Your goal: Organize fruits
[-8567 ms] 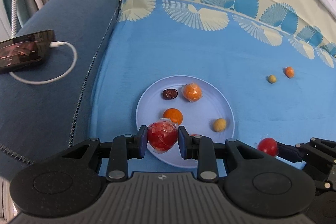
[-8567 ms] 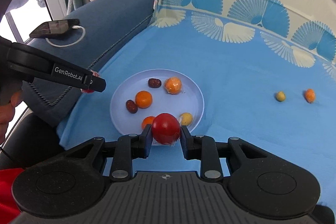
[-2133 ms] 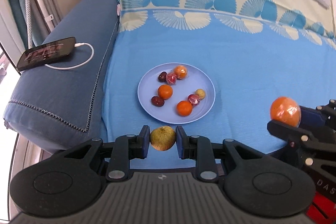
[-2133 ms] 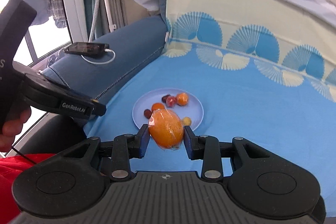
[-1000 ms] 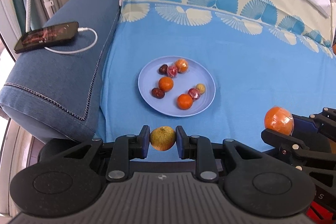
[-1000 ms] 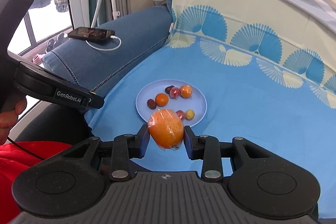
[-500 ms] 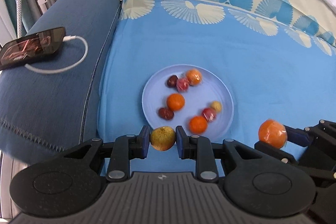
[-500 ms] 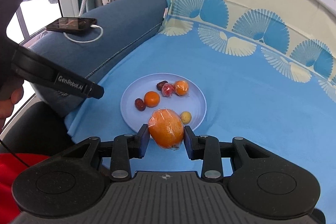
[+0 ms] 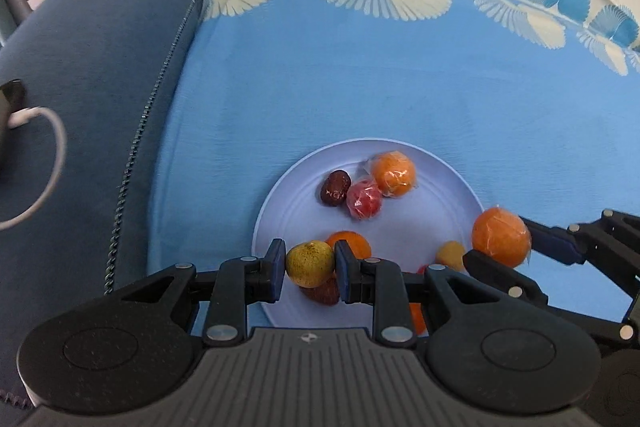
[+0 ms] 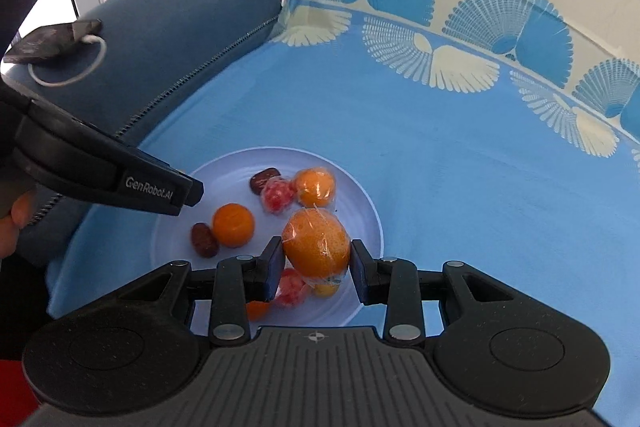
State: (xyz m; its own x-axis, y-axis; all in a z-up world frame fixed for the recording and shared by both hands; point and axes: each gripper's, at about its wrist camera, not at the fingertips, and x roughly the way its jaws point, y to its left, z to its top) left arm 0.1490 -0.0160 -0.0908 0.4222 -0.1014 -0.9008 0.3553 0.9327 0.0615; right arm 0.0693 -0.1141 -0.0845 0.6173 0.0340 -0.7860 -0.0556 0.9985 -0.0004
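Your left tongs (image 9: 310, 264) are clamped on a small round yellow-green fruit (image 9: 310, 264), pinched between the two blue pads and hanging over the near-left part of the round pale blue plate (image 9: 280, 211). Your right tongs (image 10: 316, 259) are clamped on a large orange wrapped in clear film (image 10: 316, 242), which hangs over the near-right part of that same plate.

The plate lies on a bright blue bedsheet with a cream fan-pattern border (image 9: 360, 75). On the far side of the plate a dark red oval date (image 9: 335, 187), a small red fruit in clear film (image 9: 363, 201) and a film-wrapped smaller orange (image 9: 393, 173) sit touching one another in a cluster. Nearer you, toward the plate's left, a bare round tangerine (image 10: 233, 225) rests beside a second dark date (image 10: 204, 240). At the plate's near edge, partly hidden behind the right tongs, are another red wrapped fruit (image 10: 292, 287), a small yellow fruit (image 9: 451, 253) and an orange piece you can only partly see.

Left of the plate, past the sheet's edge, is a dark blue upholstered cushion (image 9: 80, 87). A dark phone (image 10: 48, 39) with a white charging cable (image 10: 68, 67) lies on it, well apart from the plate. In the right wrist view a fingertip of your left hand (image 10: 14, 227) shows at the left edge.
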